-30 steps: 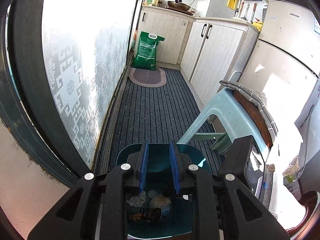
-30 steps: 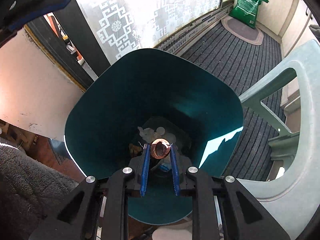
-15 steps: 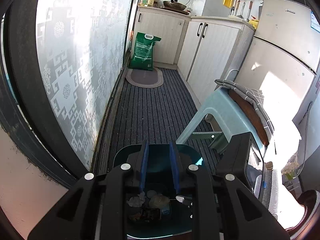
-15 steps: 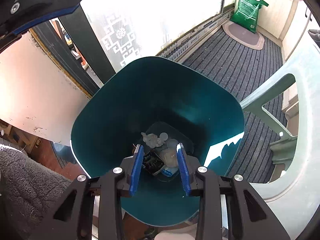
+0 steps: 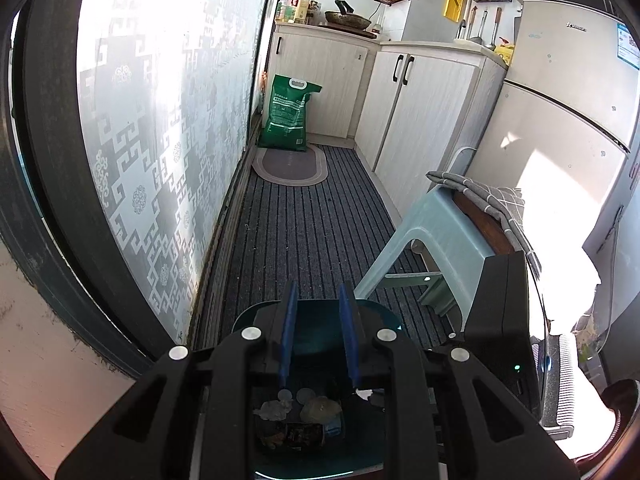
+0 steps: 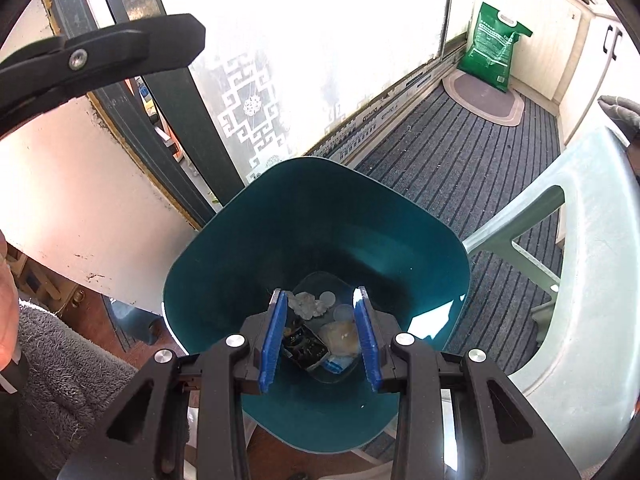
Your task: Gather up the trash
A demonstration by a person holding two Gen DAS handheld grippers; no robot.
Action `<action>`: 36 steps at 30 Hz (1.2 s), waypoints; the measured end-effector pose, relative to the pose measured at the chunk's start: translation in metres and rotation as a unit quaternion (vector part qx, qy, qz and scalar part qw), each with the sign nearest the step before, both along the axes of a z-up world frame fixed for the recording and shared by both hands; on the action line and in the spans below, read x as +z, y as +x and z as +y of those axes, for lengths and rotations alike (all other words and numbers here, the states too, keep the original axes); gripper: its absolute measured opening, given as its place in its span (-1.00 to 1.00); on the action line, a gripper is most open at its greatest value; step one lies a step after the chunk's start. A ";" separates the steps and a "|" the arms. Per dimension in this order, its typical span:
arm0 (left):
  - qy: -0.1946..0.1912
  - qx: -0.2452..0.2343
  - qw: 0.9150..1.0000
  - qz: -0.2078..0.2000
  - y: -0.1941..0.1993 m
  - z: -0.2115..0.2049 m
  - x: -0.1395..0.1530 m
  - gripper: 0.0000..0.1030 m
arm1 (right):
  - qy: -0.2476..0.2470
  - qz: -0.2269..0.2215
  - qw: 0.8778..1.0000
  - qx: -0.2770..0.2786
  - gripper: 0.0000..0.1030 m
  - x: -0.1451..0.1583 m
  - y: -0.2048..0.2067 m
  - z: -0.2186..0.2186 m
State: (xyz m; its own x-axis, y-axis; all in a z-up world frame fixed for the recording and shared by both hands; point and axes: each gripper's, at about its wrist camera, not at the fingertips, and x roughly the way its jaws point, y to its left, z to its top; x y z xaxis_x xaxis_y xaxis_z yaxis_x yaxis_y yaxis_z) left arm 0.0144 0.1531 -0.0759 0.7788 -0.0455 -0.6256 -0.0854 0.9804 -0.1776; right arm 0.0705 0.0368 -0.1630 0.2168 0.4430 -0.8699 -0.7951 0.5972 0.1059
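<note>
A teal bin (image 6: 320, 220) stands on the floor with trash at its bottom: crumpled white paper (image 6: 306, 304), a dark wrapper (image 6: 304, 346) and a yellowish lump (image 6: 340, 334). My right gripper (image 6: 320, 292) hangs over the bin's mouth, pointing steeply down. Its blue pads are apart, with nothing between them. My left gripper (image 5: 317, 292) hovers above the same bin (image 5: 256, 314), its pads apart and bare, and the trash (image 5: 300, 420) shows below them. One black finger of the left gripper (image 6: 120, 48) crosses the upper left of the right wrist view.
A pale green plastic stool (image 6: 580, 260) with a grey cloth (image 5: 492, 196) stands right of the bin. A frosted patterned glass door (image 5: 160, 120) runs along the left. Farther off are a green bag (image 5: 288, 116), an oval mat (image 5: 290, 166), cabinets (image 5: 420, 120) and a fridge (image 5: 560, 120).
The right gripper held a small brown round piece a second ago. Its jaws have opened, the piece has gone into the bin, and the gripper has risen a little. The left gripper has stayed put.
</note>
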 end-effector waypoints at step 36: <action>0.079 -0.003 0.996 -0.045 -0.083 -0.151 0.071 0.94 | 0.092 -0.131 0.977 -0.141 0.93 0.176 -0.082 -0.301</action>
State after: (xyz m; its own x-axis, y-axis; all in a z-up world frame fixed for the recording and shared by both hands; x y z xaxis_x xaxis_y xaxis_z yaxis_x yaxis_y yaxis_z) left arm -0.0684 0.0022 -0.0050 0.8320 0.0430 -0.5531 -0.0697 0.9972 -0.0273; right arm -0.0114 -0.2646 0.0127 0.5585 0.4769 -0.6787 -0.6151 0.7870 0.0468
